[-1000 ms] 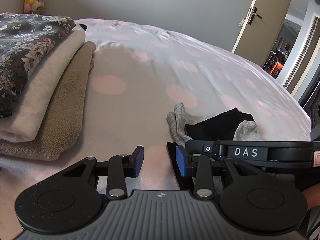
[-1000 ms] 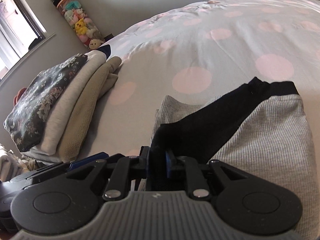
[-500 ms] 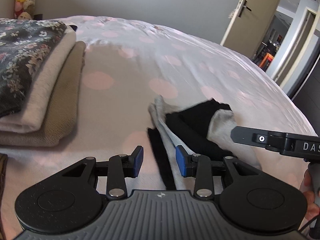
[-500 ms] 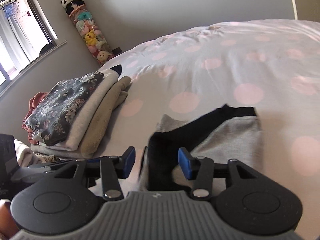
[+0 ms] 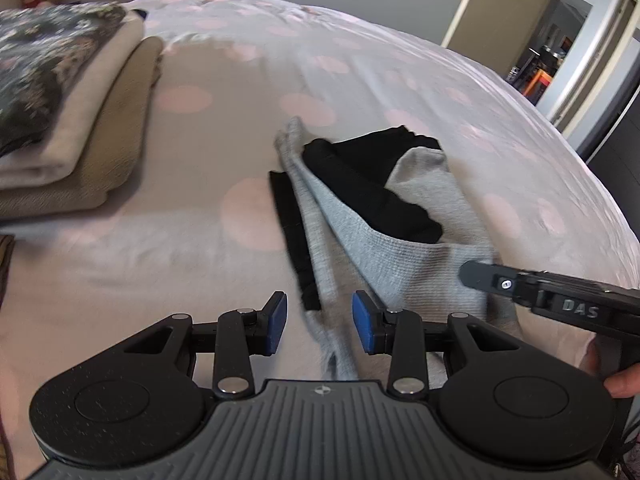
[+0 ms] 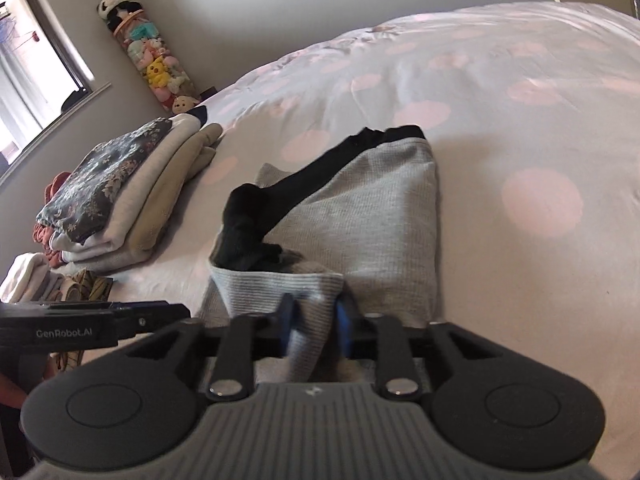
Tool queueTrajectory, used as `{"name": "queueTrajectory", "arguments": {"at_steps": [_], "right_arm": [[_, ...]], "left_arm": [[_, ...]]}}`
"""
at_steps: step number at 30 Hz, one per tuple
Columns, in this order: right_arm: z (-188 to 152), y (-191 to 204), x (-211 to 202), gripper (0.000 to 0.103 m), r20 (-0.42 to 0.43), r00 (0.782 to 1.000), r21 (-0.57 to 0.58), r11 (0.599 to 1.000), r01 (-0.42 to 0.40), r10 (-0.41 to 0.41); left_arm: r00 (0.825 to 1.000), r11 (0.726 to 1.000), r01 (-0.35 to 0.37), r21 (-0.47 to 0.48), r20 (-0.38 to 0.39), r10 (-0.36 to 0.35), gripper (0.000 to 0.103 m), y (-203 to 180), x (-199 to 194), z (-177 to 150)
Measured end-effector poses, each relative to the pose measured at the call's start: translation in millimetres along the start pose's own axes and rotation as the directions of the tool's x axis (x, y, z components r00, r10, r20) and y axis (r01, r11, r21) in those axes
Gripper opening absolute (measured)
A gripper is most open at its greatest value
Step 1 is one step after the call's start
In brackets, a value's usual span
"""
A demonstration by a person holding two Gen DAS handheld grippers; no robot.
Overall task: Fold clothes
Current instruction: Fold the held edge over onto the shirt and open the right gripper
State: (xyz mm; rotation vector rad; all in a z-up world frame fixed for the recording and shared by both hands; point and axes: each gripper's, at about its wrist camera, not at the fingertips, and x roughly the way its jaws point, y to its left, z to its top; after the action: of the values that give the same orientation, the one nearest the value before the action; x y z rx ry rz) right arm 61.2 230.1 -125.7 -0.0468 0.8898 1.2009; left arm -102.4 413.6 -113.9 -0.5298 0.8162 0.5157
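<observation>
A grey top with black sleeves (image 5: 400, 248) lies half folded on the dotted bed cover (image 5: 360, 72). In the right wrist view the grey top (image 6: 380, 220) has its near grey edge bunched between the blue pads of my right gripper (image 6: 315, 320), whose jaws are closing and press on that fabric. My left gripper (image 5: 319, 324) stands open just above the bed. A thin strip of the top's grey hem runs between its pads, untouched by them. The right gripper's finger (image 5: 476, 276) reaches over the top's near right corner.
A stack of folded clothes (image 5: 80, 140) with a dark floral piece on top sits at the left of the bed; the same stack (image 6: 132, 200) shows in the right wrist view. Loose laundry (image 6: 32, 280) lies beside it. An open door (image 5: 500, 12) stands far right.
My right gripper let go of the black sleeve, opened, and closed on the grey near edge. Both grippers drew back toward the near side of the bed. The left stayed open.
</observation>
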Motion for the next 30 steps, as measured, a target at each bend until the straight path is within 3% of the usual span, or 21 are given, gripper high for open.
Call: {"name": "queueTrajectory", "arguments": {"at_steps": [3,8,13,16,20,22,25,27,30], "right_arm": [[-1,17,-10,0.012,0.013,0.999,-0.078,0.996,-0.043,0.045],[-14,52,-18,0.01,0.0,0.996,-0.254,0.963,-0.087,0.09],[-41,90,-10,0.009,-0.068,0.994,-0.445,0.889,-0.107,0.086],[-59,104,2,0.009,-0.104,0.994,-0.532,0.842,-0.09,0.041],[-71,109,11,0.009,-0.134,0.991,-0.575,0.815,-0.076,-0.003],[-75,109,13,0.014,-0.142,0.99,-0.585,0.807,-0.076,-0.01],[-79,113,11,0.019,-0.162,0.987,-0.594,0.798,-0.102,0.006],[-80,114,7,0.018,-0.176,0.984,-0.587,0.802,-0.114,0.011],[-80,105,-5,0.018,-0.184,0.982,-0.531,0.838,-0.123,0.027]], "left_arm": [[1.0,0.999,-0.018,-0.049,0.005,0.018,0.034,10,-5,-2],[0.998,0.995,-0.063,-0.073,0.016,0.065,0.034,14,-8,-1],[0.997,0.996,-0.077,-0.053,0.018,0.078,0.034,11,-10,-2],[0.997,0.996,-0.073,-0.059,0.018,0.074,0.034,13,-10,-3],[0.999,0.996,-0.035,-0.086,0.02,0.037,0.034,17,-10,-4],[1.0,0.995,-0.003,-0.101,0.024,0.006,0.034,19,-10,-4],[0.999,0.993,0.044,-0.111,0.023,-0.042,0.041,17,-12,-6],[0.998,0.993,0.061,-0.099,0.016,-0.06,0.044,12,-13,-9],[0.997,0.995,0.073,-0.068,-0.018,-0.074,0.05,2,-12,-15]]}}
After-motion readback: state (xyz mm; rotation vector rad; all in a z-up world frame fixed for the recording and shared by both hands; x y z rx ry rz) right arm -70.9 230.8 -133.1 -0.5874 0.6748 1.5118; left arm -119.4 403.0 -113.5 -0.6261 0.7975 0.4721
